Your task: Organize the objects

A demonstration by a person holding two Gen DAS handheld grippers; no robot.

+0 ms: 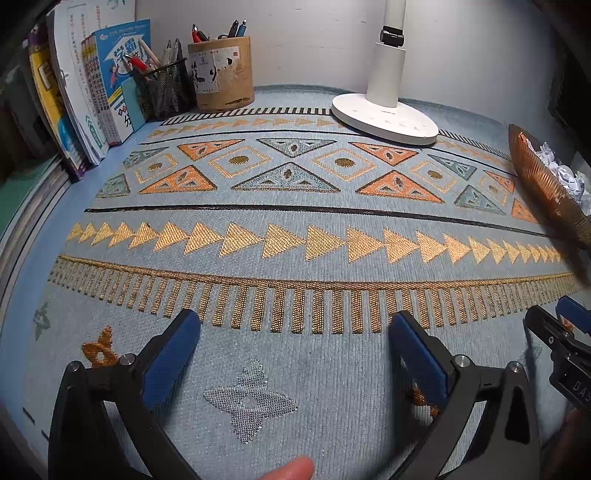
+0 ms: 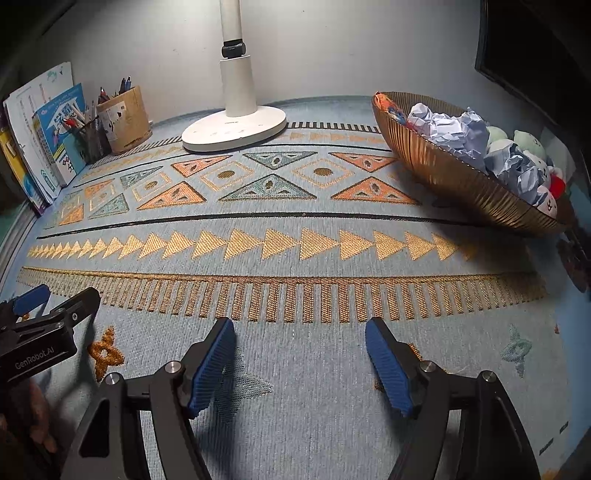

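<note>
Grippers at rest: we held the left gripper point(image 1: 295, 328) and right gripper point(image 2: 300, 332) with jaws apart, empty; the bowl point(image 2: 454, 177) of crumpled paper point(image 2: 448, 129) lay ahead-right, nearer our right hand.

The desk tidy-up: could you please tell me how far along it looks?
Looks done: crumpled paper and small toys sit in the bowl; pens stand in holders beside the books. In hand: nothing, left gripper and right gripper open. Left: nothing loose visible on the cloth.
</note>
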